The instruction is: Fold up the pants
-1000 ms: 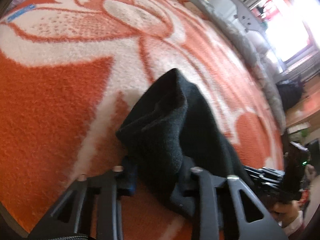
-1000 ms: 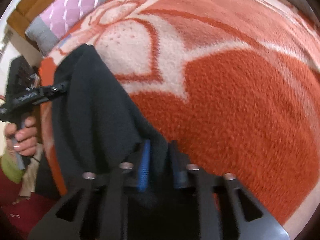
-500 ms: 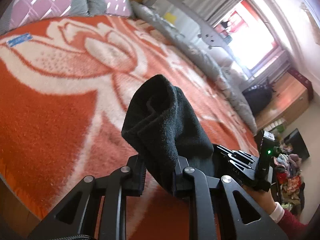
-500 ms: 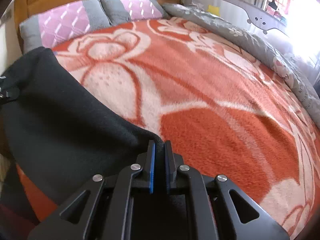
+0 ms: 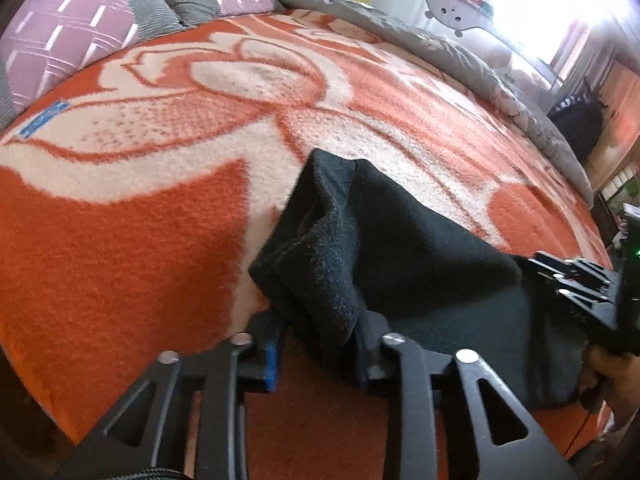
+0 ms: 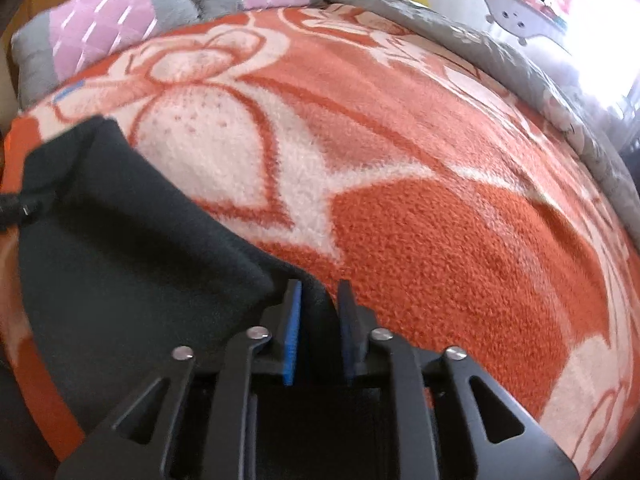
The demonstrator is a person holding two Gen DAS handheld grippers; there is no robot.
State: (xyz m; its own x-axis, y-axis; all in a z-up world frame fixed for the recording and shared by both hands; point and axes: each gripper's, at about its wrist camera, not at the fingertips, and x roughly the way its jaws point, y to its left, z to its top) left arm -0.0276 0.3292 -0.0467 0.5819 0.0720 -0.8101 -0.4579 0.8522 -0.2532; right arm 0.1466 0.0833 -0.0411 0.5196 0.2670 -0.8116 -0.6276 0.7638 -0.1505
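Observation:
The black fleece pants (image 5: 400, 248) lie bunched on an orange and white floral blanket (image 5: 120, 240). My left gripper (image 5: 320, 344) has its jaws parted around a thick fold of the pants, which still sits between them. My right gripper (image 6: 318, 320) has its jaws slightly parted with a thin edge of the pants (image 6: 132, 240) between the blue pads. The right gripper also shows at the right edge of the left wrist view (image 5: 576, 284), against the far end of the pants. A sliver of the left gripper (image 6: 16, 210) shows at the left edge of the right wrist view.
Pink and grey pillows (image 5: 80, 36) lie at the head of the bed. A grey quilt (image 5: 460, 52) runs along the far side beside a grey bed rail (image 5: 452, 12). The blanket (image 6: 440, 220) spreads wide to the right. The bed's near edge is just below both grippers.
Both grippers have come down toward the blanket with the pants. Both sets of jaws, shut on the cloth half a second ago, have opened wider.

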